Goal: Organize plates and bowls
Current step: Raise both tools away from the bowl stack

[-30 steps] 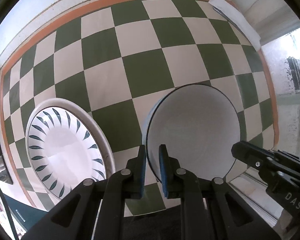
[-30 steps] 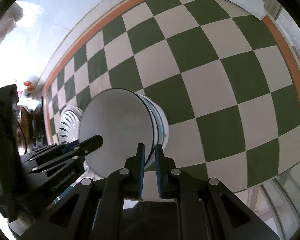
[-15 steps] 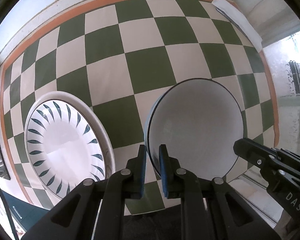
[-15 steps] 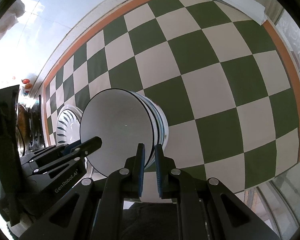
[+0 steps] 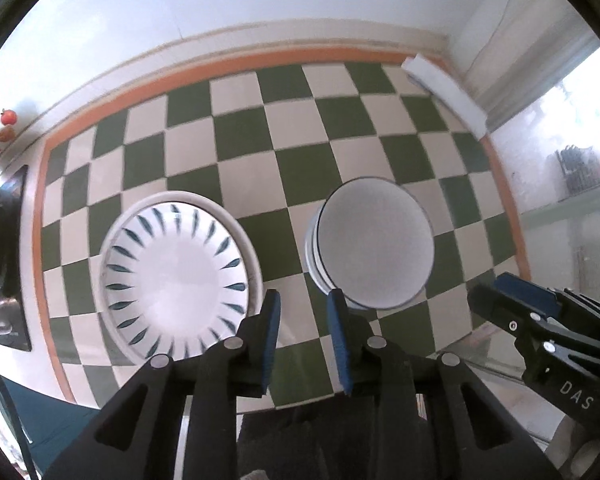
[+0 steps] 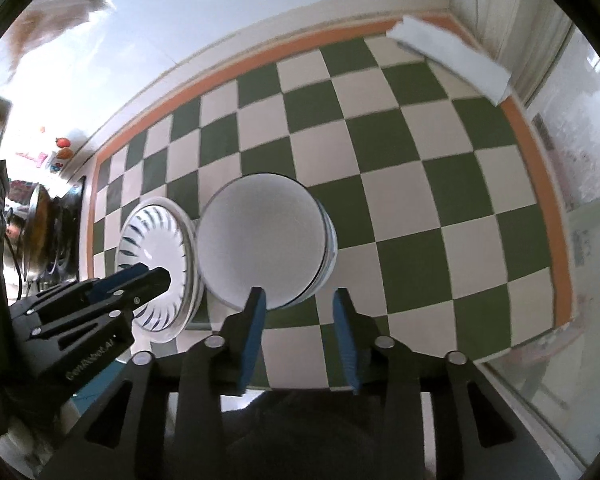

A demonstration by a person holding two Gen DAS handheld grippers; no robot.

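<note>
A stack of white bowls with dark rims (image 5: pixel 374 248) (image 6: pixel 262 240) stands on the green and white checkered table (image 5: pixel 260 132). To its left lies a stack of white plates with dark blue leaf marks (image 5: pixel 172 280) (image 6: pixel 156 268). My left gripper (image 5: pixel 303 300) is open and empty, above the gap between the plates and the bowls. My right gripper (image 6: pixel 298 296) is open and empty, just in front of the bowl stack. The right gripper also shows at the right edge of the left wrist view (image 5: pixel 540 320).
A folded white cloth (image 5: pixel 444 92) (image 6: pixel 448 56) lies at the far right corner of the table. An orange border (image 5: pixel 236 64) runs round the table against the white wall. Dark cookware (image 6: pixel 40 232) stands past the table's left edge.
Both grippers have let go of the bowl rim, opened, and pulled back and up. The bowl now rests on the stack on the table.
</note>
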